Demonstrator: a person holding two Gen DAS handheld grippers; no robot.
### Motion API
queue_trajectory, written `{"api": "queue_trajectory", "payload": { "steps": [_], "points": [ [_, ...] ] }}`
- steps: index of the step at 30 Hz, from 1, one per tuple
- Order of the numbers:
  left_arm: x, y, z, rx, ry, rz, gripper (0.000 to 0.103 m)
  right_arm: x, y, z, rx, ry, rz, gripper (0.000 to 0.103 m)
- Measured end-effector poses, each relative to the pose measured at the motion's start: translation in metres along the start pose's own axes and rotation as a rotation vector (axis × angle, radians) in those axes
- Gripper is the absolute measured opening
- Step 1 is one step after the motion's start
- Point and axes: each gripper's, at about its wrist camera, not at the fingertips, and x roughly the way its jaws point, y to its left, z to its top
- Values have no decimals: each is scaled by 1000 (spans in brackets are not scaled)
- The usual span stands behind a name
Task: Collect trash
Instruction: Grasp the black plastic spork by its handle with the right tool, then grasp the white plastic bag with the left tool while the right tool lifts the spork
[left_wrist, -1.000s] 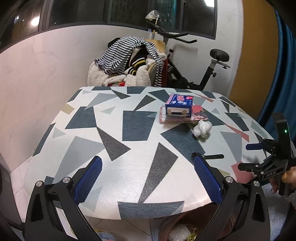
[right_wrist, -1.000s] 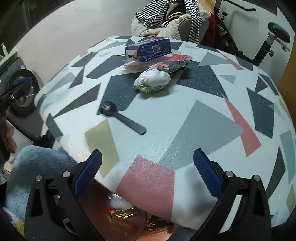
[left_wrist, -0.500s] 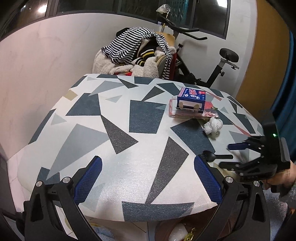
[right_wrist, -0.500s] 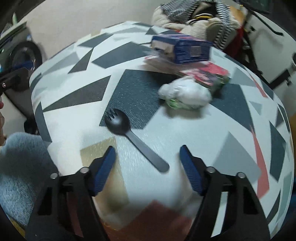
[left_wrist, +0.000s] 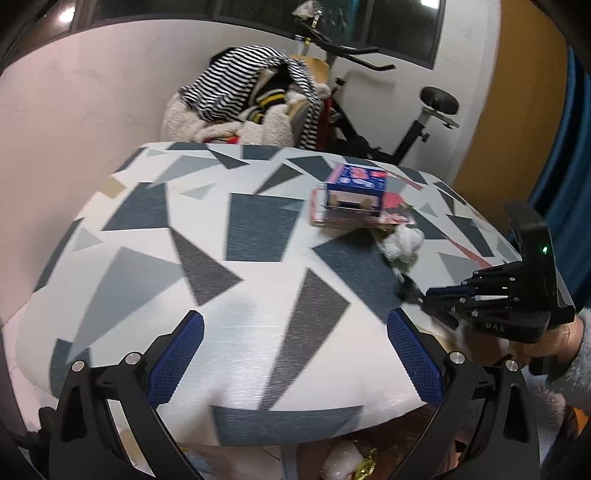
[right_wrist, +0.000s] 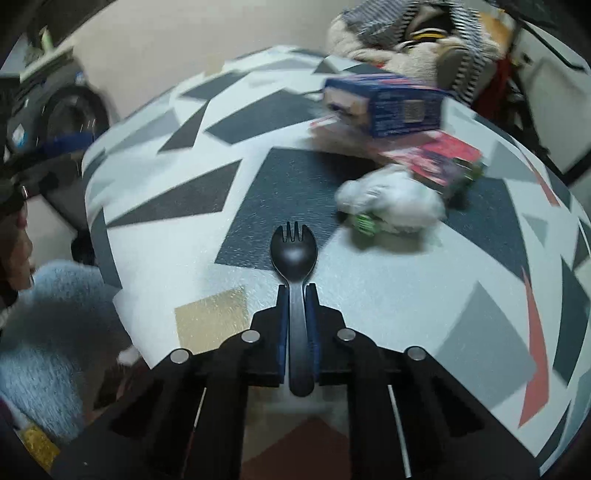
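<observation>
Fingers (right_wrist: 282, 314) of the right gripper (right_wrist: 295, 295), having just closed, clamped the handle of the black plastic spork (right_wrist: 294, 258), its long axis running straight ahead between them, tines forward, while the left gripper (left_wrist: 295, 350) stood wide, well aside.

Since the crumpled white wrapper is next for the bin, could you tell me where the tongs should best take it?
Probably across the middle of the crumpled white wrapper, from the near table edge and above: it is a soft rounded wad that should squash between the pads. A red packet touches its far side; the near side is clear.
</observation>
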Motion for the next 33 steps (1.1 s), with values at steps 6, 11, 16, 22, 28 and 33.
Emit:
{"api": "queue_trajectory", "payload": {
  "steps": [6,11,16,22,28,33],
  "points": [
    [28,-36,14,28,43,-116,91,-35,-35,-24,201,-126,-38,13],
    [68,-76,31,74,79,-172,87,-53,-56,-29,268,-180,-71,13],
    [121,-106,51,131,150,-144,76,-72,-72,-34,320,-231,-83,13],
    [155,-127,64,216,191,-123,71,-88,-87,-48,380,-269,-82,13],
    [175,-136,68,231,243,-115,67,-92,-92,-57,413,-273,-79,13],
    [172,-131,64,222,283,-142,38,-98,-86,-60,405,-279,-81,13]
  ]
}}
